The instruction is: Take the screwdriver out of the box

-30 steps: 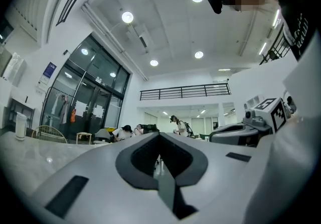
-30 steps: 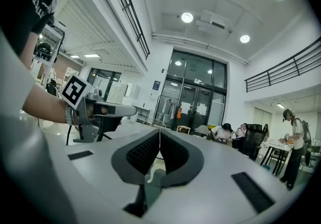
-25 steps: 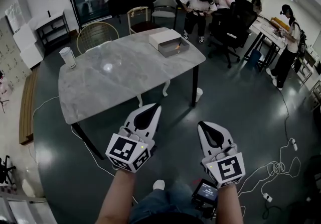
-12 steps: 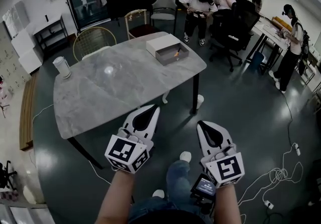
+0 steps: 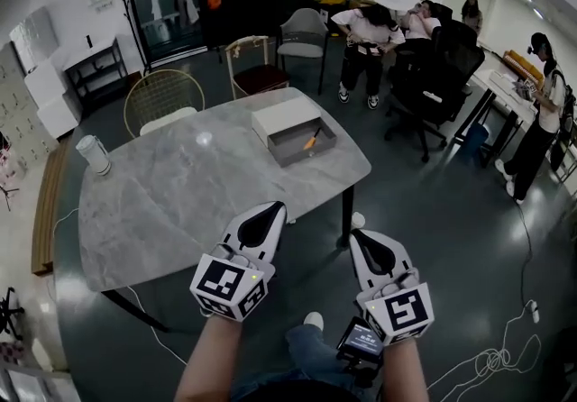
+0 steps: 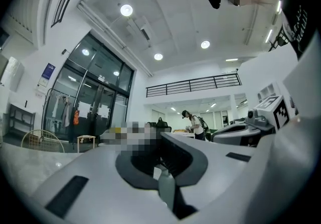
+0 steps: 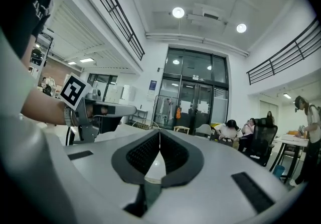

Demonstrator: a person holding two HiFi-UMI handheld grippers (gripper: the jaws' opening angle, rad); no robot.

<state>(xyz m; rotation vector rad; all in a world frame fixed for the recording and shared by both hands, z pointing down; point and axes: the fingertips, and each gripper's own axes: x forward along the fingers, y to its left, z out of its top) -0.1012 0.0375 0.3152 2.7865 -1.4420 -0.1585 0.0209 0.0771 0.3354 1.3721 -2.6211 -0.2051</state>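
The left tongs (image 5: 271,209) are pressed together with nothing between them. The right tongs (image 5: 357,234) are also closed and empty, their dark pads meeting along a thin seam in the right gripper view. Both are held level and side by side ahead of the person, neither touching anything.

What has changed is the ground beneath them. A second ago a broad strip of dark floor lay between the tips and the counter (image 5: 180,202). Now the left tip just reaches the counter's near edge, while the right tip hangs over the floor just off that edge, close to the right-hand leg. The tongs keep the same pose relative to each other, so it reads as the person walking up to the counter rather than reaching.

The box (image 5: 281,115) stands open near the counter's far right corner, and the screwdriver (image 5: 311,139), orange-handled, lies tilted in its grey tray. It is untouched and well apart from both tongs. A cup (image 5: 94,154) stands at the far left corner and a chair (image 5: 162,95) behind the far edge.

The task is therefore in its approach: the gap to the box is closing, but no grasp is begun. One pair of tongs will have to open before it can take the handle.
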